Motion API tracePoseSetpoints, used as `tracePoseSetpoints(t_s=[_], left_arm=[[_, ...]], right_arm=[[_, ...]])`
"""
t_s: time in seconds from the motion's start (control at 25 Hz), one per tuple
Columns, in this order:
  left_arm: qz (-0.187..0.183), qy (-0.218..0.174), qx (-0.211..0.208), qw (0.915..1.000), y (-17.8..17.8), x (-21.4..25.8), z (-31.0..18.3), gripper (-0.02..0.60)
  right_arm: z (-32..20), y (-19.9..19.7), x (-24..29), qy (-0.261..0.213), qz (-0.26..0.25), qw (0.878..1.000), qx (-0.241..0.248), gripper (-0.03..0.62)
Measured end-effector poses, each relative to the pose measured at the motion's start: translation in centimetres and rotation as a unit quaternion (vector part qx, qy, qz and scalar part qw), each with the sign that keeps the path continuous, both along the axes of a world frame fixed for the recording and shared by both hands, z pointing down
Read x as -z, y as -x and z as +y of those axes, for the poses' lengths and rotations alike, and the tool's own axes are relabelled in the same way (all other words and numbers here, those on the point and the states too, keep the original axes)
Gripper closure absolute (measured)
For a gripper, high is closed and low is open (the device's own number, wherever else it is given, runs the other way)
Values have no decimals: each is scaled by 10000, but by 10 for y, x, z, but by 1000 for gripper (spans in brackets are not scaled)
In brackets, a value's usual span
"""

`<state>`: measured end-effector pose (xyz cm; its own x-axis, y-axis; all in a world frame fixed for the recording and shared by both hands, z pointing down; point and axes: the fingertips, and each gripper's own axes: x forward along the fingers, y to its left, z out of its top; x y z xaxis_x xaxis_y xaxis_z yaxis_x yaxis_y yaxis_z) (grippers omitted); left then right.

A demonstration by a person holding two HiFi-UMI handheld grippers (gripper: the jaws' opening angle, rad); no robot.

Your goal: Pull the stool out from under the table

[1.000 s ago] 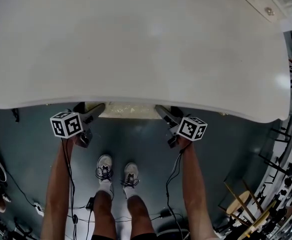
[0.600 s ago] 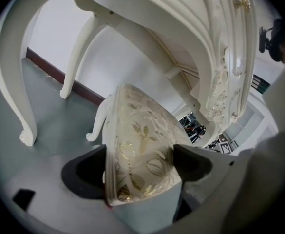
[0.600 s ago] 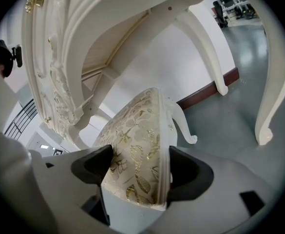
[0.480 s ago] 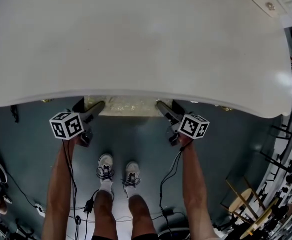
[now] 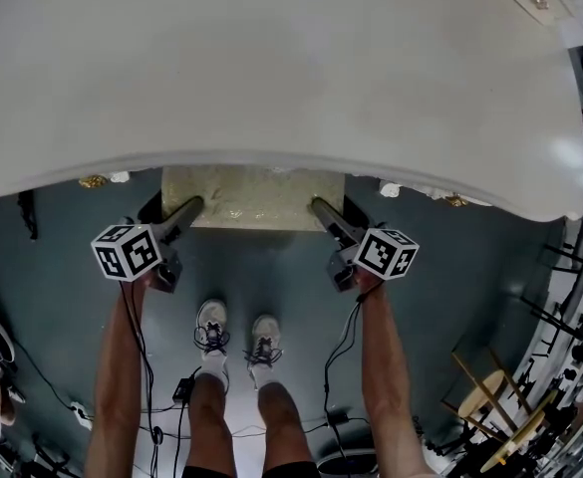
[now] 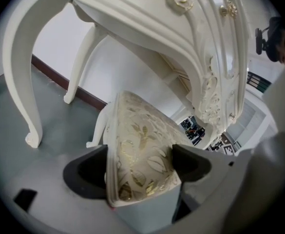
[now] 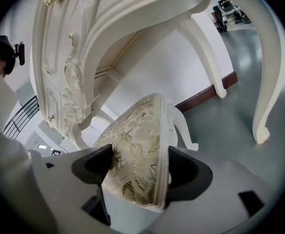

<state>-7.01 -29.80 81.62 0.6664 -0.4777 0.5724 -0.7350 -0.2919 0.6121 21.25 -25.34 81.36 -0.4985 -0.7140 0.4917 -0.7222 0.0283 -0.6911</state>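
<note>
The stool (image 5: 251, 195), its cream seat printed with gold leaves, shows partly past the front edge of the white table (image 5: 271, 68). My left gripper (image 5: 179, 212) holds the seat's left front corner and my right gripper (image 5: 326, 212) the right front corner. In the left gripper view the seat (image 6: 137, 145) fills the gap of the left gripper (image 6: 140, 162). Its jaws have just been closing, and both pads press on the cushion's edge. In the right gripper view the seat (image 7: 137, 145) sits clamped in the right gripper (image 7: 138, 162). The stool's white legs (image 7: 183, 126) show beneath.
Curved white table legs (image 6: 23, 72) (image 7: 269, 57) stand on either side of the stool. The person's shoes (image 5: 236, 332) are just behind the grippers on the grey floor, with cables trailing. Wooden stands (image 5: 490, 406) crowd the lower right. A white wall with a dark baseboard (image 6: 69, 84) lies behind.
More of the stool's seat now shows in front of the table's edge than before. Both grippers have stayed on its corners and come slightly toward the person.
</note>
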Motion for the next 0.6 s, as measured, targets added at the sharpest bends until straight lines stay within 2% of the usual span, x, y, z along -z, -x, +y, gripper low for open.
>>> tracePoseSetpoints(t_s=[0.6], left_arm=[[-35, -109, 331, 9994, 45, 16, 65, 172]], right_arm=[[58, 39, 14, -90, -48, 9998, 147, 226]])
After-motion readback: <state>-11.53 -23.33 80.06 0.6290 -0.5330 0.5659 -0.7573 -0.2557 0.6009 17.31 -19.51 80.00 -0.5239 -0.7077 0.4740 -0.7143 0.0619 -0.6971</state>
